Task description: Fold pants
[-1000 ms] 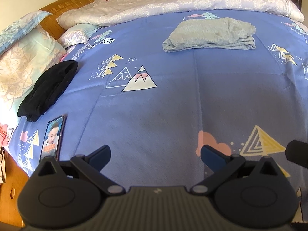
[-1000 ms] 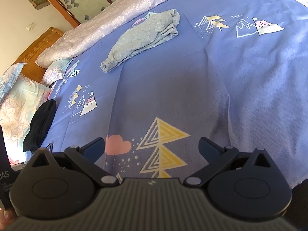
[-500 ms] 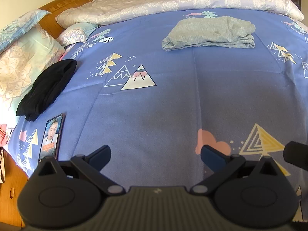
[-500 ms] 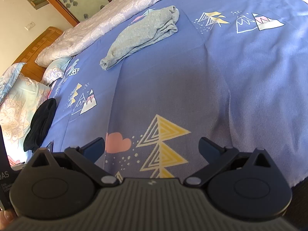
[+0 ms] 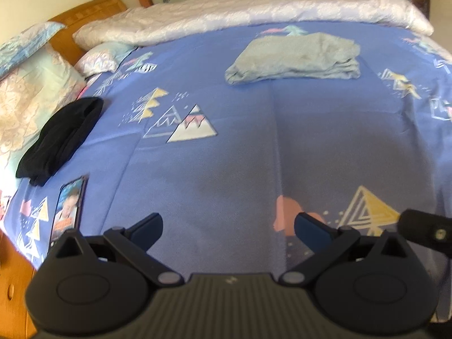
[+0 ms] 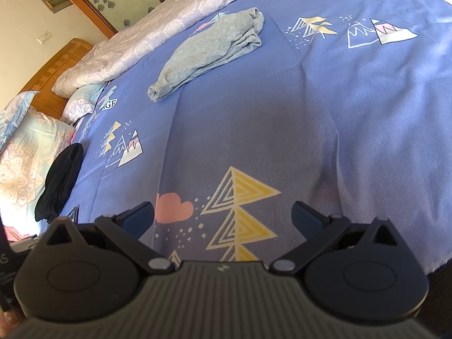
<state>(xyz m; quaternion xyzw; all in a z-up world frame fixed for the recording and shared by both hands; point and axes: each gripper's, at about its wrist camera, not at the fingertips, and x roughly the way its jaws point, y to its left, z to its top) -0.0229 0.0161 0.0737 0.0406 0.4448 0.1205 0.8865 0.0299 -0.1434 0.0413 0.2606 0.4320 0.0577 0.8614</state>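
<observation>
Bright daylight, strongest along the far and right edges of the bed sheet (image 6: 367,118). Soft shadow darkening the sheet's middle toward the near edge. Left wrist view smeared with motion blur; right wrist view sharp. Heavy fisheye bending and dark vignetting at the corners.

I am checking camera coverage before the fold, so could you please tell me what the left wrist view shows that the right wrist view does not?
Only the left wrist view shows the whole phone lying on the bedspread near the bed's edge, and the far end of the white quilt. Only the right wrist view shows the wall switch and a green-lit panel. Both show the grey pants bundled far across the blue bedspread, the black garment by the pillows, and an open, empty claw: left claw, right claw.
</observation>
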